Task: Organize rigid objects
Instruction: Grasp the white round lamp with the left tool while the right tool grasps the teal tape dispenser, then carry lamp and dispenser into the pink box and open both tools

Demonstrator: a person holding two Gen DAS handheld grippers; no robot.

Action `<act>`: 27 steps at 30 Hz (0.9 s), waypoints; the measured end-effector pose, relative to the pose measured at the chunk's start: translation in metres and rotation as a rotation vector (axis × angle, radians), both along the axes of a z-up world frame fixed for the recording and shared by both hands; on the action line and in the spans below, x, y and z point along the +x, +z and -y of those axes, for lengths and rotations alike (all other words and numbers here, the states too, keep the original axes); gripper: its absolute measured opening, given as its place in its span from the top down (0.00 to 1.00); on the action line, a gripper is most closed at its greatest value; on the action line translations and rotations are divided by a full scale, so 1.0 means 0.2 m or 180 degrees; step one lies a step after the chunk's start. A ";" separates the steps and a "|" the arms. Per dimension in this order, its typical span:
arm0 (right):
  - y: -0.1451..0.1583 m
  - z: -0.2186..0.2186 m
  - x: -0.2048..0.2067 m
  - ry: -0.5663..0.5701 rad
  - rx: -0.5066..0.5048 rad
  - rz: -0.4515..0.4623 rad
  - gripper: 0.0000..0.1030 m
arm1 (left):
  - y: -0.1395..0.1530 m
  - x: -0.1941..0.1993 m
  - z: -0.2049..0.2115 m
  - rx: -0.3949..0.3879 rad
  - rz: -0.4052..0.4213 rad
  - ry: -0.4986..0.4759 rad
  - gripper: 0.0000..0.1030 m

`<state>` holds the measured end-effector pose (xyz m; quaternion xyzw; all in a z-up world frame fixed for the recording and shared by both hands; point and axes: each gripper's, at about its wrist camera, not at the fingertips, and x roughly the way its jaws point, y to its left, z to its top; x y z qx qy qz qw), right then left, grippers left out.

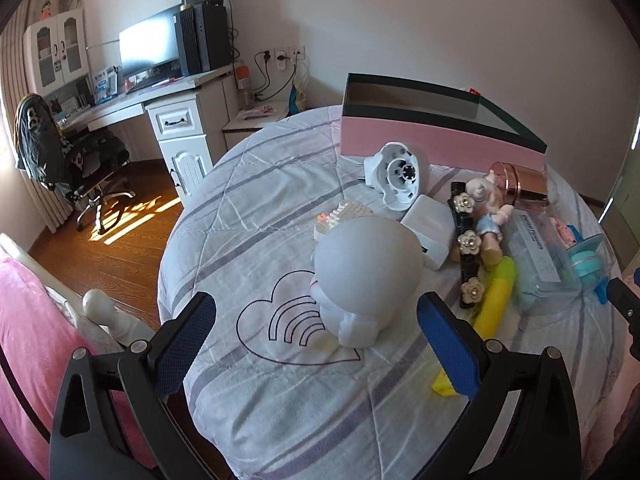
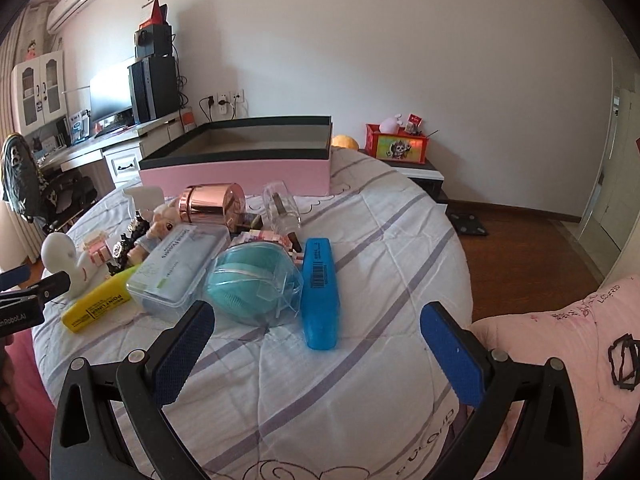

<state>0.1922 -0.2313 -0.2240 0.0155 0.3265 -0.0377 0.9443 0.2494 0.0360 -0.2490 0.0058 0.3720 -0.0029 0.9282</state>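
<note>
A pile of small objects lies on the bed. In the left wrist view a white round-headed figurine (image 1: 366,280) stands just ahead of my open, empty left gripper (image 1: 316,316). Behind it lie a white round device (image 1: 400,174), a white box (image 1: 430,226), a doll (image 1: 486,208), a rose-gold can (image 1: 520,180) and a yellow tube (image 1: 494,308). In the right wrist view my right gripper (image 2: 318,326) is open and empty, just short of a blue case (image 2: 320,286) and a teal item in clear packaging (image 2: 256,286). A clear plastic box (image 2: 178,268) lies to the left of them.
An open pink box with a dark rim (image 1: 440,138) (image 2: 240,168) stands at the far side of the bed. A desk with monitor (image 1: 148,46) and a chair (image 1: 60,148) stand at the left. A pink pillow (image 2: 560,360) lies at the right. A red box (image 2: 396,146) sits on a nightstand.
</note>
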 end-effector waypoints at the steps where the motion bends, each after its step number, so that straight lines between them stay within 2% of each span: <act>1: -0.01 0.01 0.02 0.0017 0.0013 -0.0018 0.00 | -0.01 0.02 -0.01 -0.0047 -0.0022 -0.0022 0.10; 2: -0.02 0.01 0.04 0.0034 0.0030 -0.0023 0.00 | -0.02 0.04 -0.02 -0.0133 -0.0040 -0.0073 0.12; 4: -0.04 0.02 0.08 0.0082 0.0077 -0.0057 0.00 | -0.04 0.06 -0.03 -0.0313 -0.0044 -0.0196 0.27; 5: -0.05 0.02 0.09 0.0129 0.0106 -0.0063 0.00 | -0.05 0.06 -0.02 -0.0343 -0.0062 -0.0243 0.31; 6: -0.05 0.02 0.10 0.0159 0.0124 -0.0069 0.00 | -0.05 0.06 -0.01 -0.0342 -0.0054 -0.0292 0.41; 7: -0.05 0.02 0.12 0.0180 0.0130 -0.0077 0.00 | -0.06 0.07 0.00 -0.0312 -0.0046 -0.0346 0.47; 9: -0.06 0.02 0.14 0.0224 0.0131 -0.0099 0.00 | -0.06 0.06 0.02 -0.0218 -0.0006 -0.0370 0.47; 13: -0.02 0.04 0.12 0.0232 0.0158 -0.0055 0.00 | -0.03 0.05 0.00 -0.0272 0.0009 -0.0369 0.47; 16: 0.00 0.05 0.09 0.0162 0.0015 -0.0022 0.00 | 0.01 0.02 -0.02 -0.0203 0.0080 -0.0344 0.47; 19: 0.02 0.03 0.08 0.0316 0.0023 0.0004 0.00 | 0.04 0.00 -0.01 -0.0186 0.0134 -0.0381 0.47; 23: 0.01 -0.08 0.15 0.0513 -0.0173 -0.0032 0.01 | 0.06 -0.02 0.00 -0.0148 0.0136 -0.0424 0.47; 25: -0.01 -0.11 0.21 0.0638 -0.0181 -0.0105 0.08 | 0.07 -0.03 0.00 -0.0157 0.0138 -0.0436 0.47; 27: -0.02 -0.13 0.24 0.0751 -0.0208 -0.0153 0.09 | 0.08 -0.03 0.00 -0.0159 0.0150 -0.0446 0.47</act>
